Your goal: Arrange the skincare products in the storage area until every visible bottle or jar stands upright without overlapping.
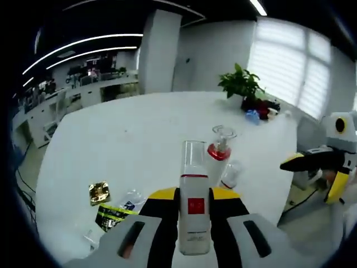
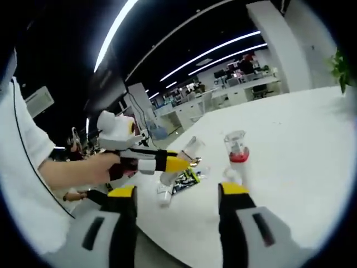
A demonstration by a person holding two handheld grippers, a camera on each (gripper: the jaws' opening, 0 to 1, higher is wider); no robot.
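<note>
You get bright daylight through the blinds (image 1: pixel 301 61) and ceiling light strips (image 2: pixel 212 50); the white worktop (image 1: pixel 139 139) glares softly, edges bend with fisheye distortion, and both views look slightly blurred.

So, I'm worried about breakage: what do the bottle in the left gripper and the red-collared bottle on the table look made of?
The held bottle looks like frosted white glass or plastic with a clear cap; the background shows through the cap. The red-collared bottle looks the same, with a glossy clear cap. Glass or plastic can't be told.

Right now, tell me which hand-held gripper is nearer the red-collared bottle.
Left. The left hand-held gripper, clamping a clear bottle, sits just before the red-collared bottle; the right hand-held gripper hangs off the table edge.
</note>
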